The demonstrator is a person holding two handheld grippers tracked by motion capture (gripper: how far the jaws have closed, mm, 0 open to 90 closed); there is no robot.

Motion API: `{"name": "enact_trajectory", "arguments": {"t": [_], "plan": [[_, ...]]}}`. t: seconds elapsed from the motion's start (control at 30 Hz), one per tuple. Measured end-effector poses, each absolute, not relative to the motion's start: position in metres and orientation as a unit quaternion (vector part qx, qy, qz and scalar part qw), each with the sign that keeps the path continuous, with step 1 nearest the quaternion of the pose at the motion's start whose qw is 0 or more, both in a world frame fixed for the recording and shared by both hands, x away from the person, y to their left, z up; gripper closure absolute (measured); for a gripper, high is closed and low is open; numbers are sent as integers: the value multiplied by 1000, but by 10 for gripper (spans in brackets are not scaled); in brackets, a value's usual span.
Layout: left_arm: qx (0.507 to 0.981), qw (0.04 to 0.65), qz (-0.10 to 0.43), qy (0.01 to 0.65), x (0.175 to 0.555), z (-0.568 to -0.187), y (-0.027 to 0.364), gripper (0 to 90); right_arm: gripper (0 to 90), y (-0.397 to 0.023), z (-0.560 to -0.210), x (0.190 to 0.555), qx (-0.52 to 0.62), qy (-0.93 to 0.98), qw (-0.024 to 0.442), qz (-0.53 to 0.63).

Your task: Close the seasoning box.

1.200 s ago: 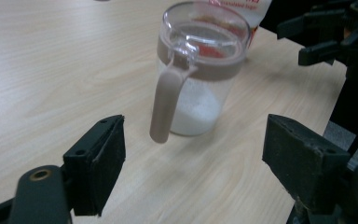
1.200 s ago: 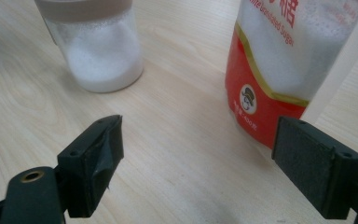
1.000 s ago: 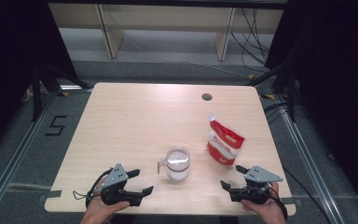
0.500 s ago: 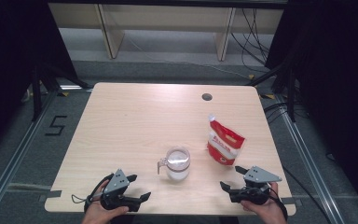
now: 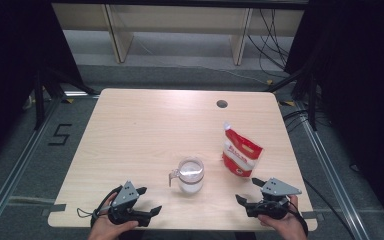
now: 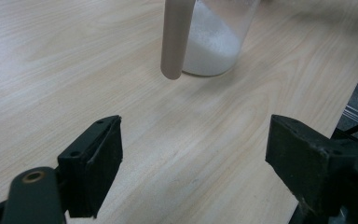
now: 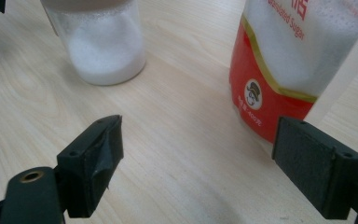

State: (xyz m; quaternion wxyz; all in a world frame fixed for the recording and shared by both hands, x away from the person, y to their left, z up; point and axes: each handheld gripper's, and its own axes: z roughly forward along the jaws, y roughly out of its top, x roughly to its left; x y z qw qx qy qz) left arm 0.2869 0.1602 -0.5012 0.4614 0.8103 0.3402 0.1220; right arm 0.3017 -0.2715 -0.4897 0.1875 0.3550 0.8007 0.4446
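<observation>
A clear handled cup [image 5: 190, 175] holding white granules stands near the table's front middle. Right of it a red and white sugar pouch [image 5: 241, 154] stands upright. My left gripper [image 5: 150, 199] rests open at the front left, a person's hand around it, its jaws pointing toward the cup. In the left gripper view my gripper [image 6: 193, 154] is empty, the cup [image 6: 214, 39] and its handle [image 6: 175, 37] ahead. My right gripper [image 5: 248, 190] sits open at the front right. In the right gripper view my gripper [image 7: 198, 158] holds nothing, facing the cup [image 7: 103, 44] and the pouch [image 7: 296, 65].
The light wooden table [image 5: 145, 130] has a round cable hole [image 5: 222, 104] near its back edge. Wooden shelving [image 5: 175, 20] stands behind the table, and cables [image 5: 275, 45] trail on the floor at the back right. Dark curtains flank both sides.
My left gripper has drifted a little back toward the table's near edge. The right gripper, cup and pouch have stayed put.
</observation>
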Motion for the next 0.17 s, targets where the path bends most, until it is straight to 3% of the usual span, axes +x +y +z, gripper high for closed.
{"name": "enact_trajectory", "arguments": {"t": [0.17], "plan": [[812, 454, 117, 347, 288, -503, 160, 184, 172, -273, -490, 303, 348, 802, 199, 444]]}}
